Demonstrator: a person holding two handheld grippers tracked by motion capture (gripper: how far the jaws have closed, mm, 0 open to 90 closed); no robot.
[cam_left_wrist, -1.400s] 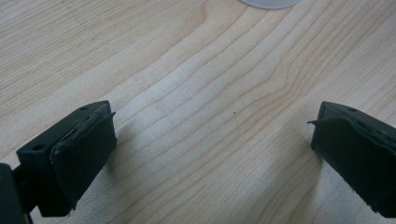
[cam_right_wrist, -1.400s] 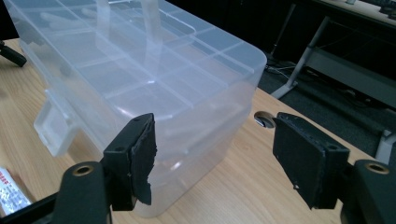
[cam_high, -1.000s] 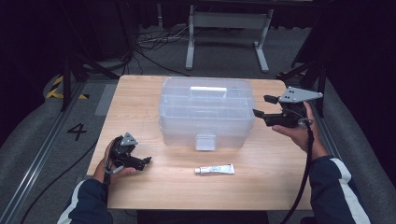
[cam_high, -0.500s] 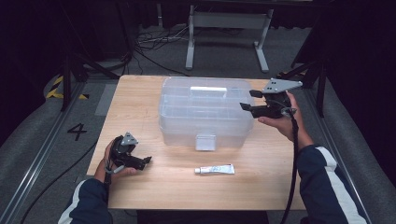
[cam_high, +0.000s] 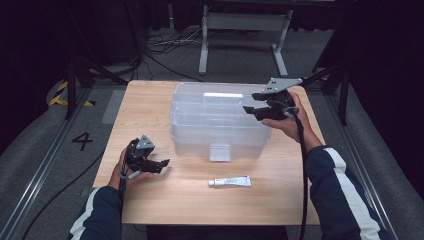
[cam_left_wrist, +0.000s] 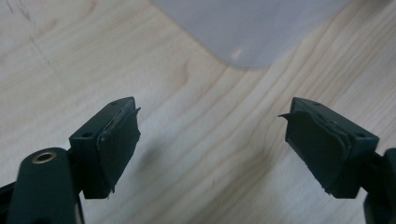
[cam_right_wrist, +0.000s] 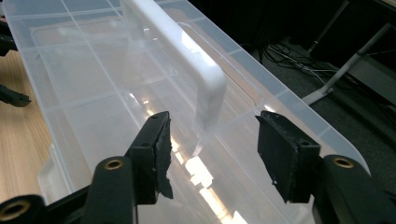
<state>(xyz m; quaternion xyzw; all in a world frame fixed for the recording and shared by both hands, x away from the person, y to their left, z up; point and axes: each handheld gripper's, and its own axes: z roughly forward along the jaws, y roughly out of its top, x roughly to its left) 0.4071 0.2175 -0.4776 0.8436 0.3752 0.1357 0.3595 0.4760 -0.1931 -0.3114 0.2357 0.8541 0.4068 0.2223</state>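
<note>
Filling mid-frame, a wooden table (cam_high: 150, 107) stands on grey floor amid dark surroundings. Centred on it sits the clear box (cam_high: 200, 125); its contents are unreadable. Right gripper (cam_high: 256, 109), jaws spread, hovers at its handle (cam_right_wrist: 187, 56). Left gripper (cam_high: 161, 165) rests released near a tube (cam_high: 230, 181).

Small white tube (cam_high: 230, 181) lying flat on wooden table (cam_high: 150, 105); beyond, grey floor with black cables (cam_high: 160, 47), metal stand legs (cam_high: 242, 22), painted "4" (cam_high: 82, 140).

A dark numeral "4" (cam_high: 82, 140) stands on the grey floor at about nine o'clock of the tabletop (cam_high: 150, 100). The tube's (cam_high: 230, 182) print is too small to read.
</note>
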